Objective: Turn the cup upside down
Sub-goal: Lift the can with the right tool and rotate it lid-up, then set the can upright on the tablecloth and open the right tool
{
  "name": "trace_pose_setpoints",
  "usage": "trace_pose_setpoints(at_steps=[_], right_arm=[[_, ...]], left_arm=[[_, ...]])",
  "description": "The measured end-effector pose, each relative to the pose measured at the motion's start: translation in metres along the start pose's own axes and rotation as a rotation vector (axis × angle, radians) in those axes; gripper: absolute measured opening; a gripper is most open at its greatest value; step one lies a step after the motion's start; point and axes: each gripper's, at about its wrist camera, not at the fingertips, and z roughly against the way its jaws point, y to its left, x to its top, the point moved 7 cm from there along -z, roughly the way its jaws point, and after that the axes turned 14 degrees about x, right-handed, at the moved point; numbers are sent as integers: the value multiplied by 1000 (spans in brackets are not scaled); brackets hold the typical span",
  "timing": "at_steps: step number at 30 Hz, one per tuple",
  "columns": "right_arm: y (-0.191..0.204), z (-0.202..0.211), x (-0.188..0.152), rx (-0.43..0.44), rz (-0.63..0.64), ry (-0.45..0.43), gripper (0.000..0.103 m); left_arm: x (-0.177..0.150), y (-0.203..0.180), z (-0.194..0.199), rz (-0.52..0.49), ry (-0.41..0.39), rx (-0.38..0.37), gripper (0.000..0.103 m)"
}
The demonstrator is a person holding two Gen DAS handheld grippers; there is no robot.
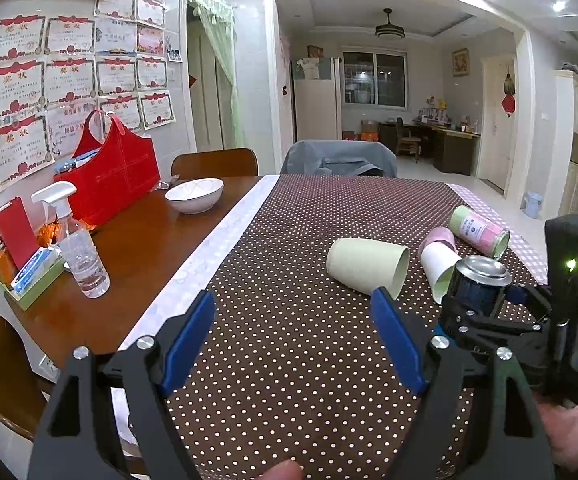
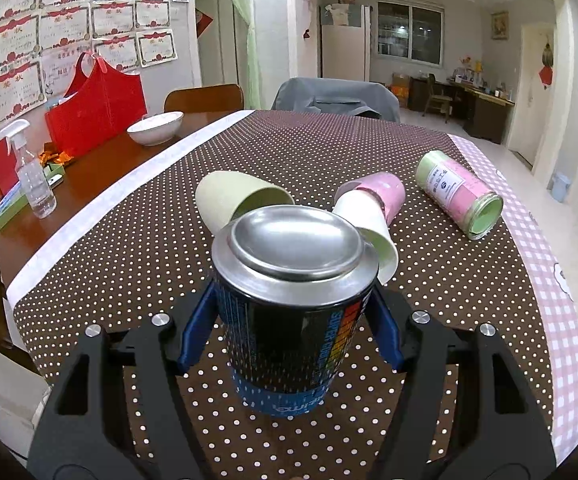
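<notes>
My right gripper (image 2: 295, 312) is shut on a dark can-shaped cup (image 2: 289, 304) with a silver metal end facing up; it stands on or just above the dotted cloth. It also shows in the left wrist view (image 1: 479, 284) at the right. My left gripper (image 1: 293, 332) is open and empty above the cloth, left of the right gripper. A cream cup (image 1: 367, 266) lies on its side beyond it. A white cup (image 1: 441, 266) nested in a pink cup (image 1: 439, 238) lies on its side. A green-and-pink cup (image 1: 479, 232) lies further right.
The brown dotted tablecloth (image 1: 289, 240) covers the right part of a wooden table (image 1: 137, 248). A white bowl (image 1: 194, 195), a red bag (image 1: 109, 176) and a spray bottle (image 1: 77, 248) stand on the wood at left. Chairs stand at the far edge.
</notes>
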Motion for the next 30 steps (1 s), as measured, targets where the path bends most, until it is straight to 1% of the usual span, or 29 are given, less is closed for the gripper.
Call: trace_pose_setpoints(at_steps=[4,6,8,9,12,19,30], right_arm=[[0,-3,-5,-4,-5,14,69],[1,1,-4,-18,-2,0,83],[3,6,-2,-14,0,-12,91],[4,8,0,-18,1,-19,93],[5,15,2,-21,-5,-32,95],[7,33,6,-2,-39,-60,96],[12,78,23,-38,-51,-131,97]], left_arm=[[-1,0,1,0,-2,-1,79],[-1,1,1,2,-4,-3,79],[-1,0,2,1,-5,-4,79],[-1,0,3,1,-6,-5,79],[0,-2,5,-2,-10,-9,79],[5,-5,14,-3,-24,-14,79],[16,-8,35,0,-71,-24,79]])
